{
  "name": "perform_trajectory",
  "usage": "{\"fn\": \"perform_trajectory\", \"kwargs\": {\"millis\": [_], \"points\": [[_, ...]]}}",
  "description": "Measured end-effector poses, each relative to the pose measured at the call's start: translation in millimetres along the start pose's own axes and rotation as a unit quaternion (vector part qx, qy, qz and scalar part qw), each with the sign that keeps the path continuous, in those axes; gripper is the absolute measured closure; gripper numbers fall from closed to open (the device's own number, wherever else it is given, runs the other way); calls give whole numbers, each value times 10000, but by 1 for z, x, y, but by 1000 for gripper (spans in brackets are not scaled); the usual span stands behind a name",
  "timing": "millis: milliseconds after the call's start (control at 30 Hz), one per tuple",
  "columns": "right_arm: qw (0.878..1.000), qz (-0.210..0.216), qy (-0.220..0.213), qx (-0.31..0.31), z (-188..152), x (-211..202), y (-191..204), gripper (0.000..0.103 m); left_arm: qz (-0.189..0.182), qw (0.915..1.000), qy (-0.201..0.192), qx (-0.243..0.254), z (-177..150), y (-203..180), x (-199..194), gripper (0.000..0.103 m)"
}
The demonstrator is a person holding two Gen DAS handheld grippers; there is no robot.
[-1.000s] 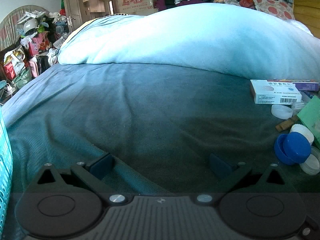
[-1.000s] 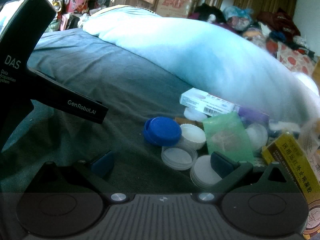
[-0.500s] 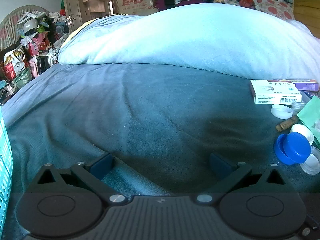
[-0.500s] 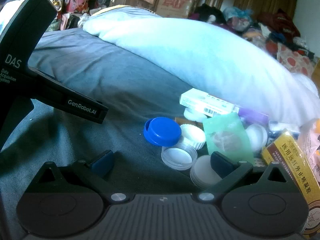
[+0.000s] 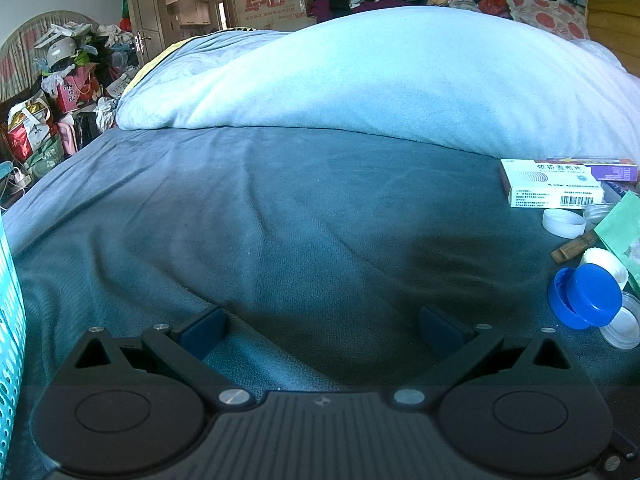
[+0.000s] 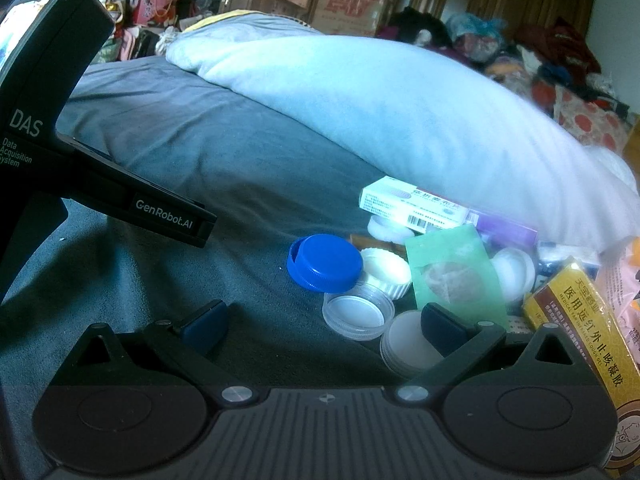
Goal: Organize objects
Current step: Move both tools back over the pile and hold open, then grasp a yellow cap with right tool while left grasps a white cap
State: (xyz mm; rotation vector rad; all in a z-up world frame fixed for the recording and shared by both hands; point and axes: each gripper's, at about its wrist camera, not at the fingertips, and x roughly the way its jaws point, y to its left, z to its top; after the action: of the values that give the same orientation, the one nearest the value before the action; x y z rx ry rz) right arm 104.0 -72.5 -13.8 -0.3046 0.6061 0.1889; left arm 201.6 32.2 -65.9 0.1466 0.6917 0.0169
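On the dark teal bedspread [image 5: 280, 216], close in, the left gripper [image 5: 320, 326] hangs low with its blue-padded fingers spread wide, nothing between them but bare cloth. At the left edge of its view stands a sliver of turquoise perforated plastic basket wall [image 5: 10, 320]; what it holds cannot be seen. Over on the right, the right gripper [image 6: 324, 326] is just as wide apart and empty, its right finger sitting in front of a ridged white round lid [image 6: 404, 346]. Just beyond that lies a clear shallow plastic jar [image 6: 358, 314], open side up, showing only its white bottom. A blue screw cap [image 6: 326, 262] leans on it, touching a white ribbed cap [image 6: 386, 272] behind. Beside them a green translucent sachet [image 6: 454, 272] tilts up, and a yellow-and-brown medicine carton [image 6: 580, 332] runs along the right edge. Farther back, a white medicine box with a barcode [image 6: 412, 206] rests on another white lid [image 6: 386, 230], a purple flat box [image 6: 504, 230] next to it. To the left the bedspread is wide open. Beyond everything, the pale blue rolled duvet [image 5: 380, 80] walls off the far side.
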Motion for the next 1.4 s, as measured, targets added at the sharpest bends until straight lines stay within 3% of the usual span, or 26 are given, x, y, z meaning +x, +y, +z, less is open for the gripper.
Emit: {"fn": "perform_trajectory", "kwargs": {"millis": [867,967,1067,1133,1200,1233,1333,1400], "points": [[10000,-38,-1,-21,-1,0,0,0,-13,10000,-10,1,0,0,1,0],[9998,138,82,149,1,4,-8,0,-45,10000,-13,-22,-1,2,1,0],[9989,174,-199,379,3,-21,-20,9,-91,9999,32,-68,2,3,3,0],[9966,69,-611,548,1,-51,-32,8,-154,9998,104,-86,3,3,0,1],[9947,185,-603,816,-9,-71,-53,5,-314,9993,200,-65,2,1,-5,1],[9944,212,-501,905,-16,-74,-62,6,-465,9986,250,-54,2,0,-10,1],[9938,285,-88,1071,-29,-67,-84,38,-890,9954,285,-196,-2,-6,-25,1],[9930,279,103,1140,-33,-54,-92,42,-1285,9905,212,-449,-5,-9,-40,2]]}}
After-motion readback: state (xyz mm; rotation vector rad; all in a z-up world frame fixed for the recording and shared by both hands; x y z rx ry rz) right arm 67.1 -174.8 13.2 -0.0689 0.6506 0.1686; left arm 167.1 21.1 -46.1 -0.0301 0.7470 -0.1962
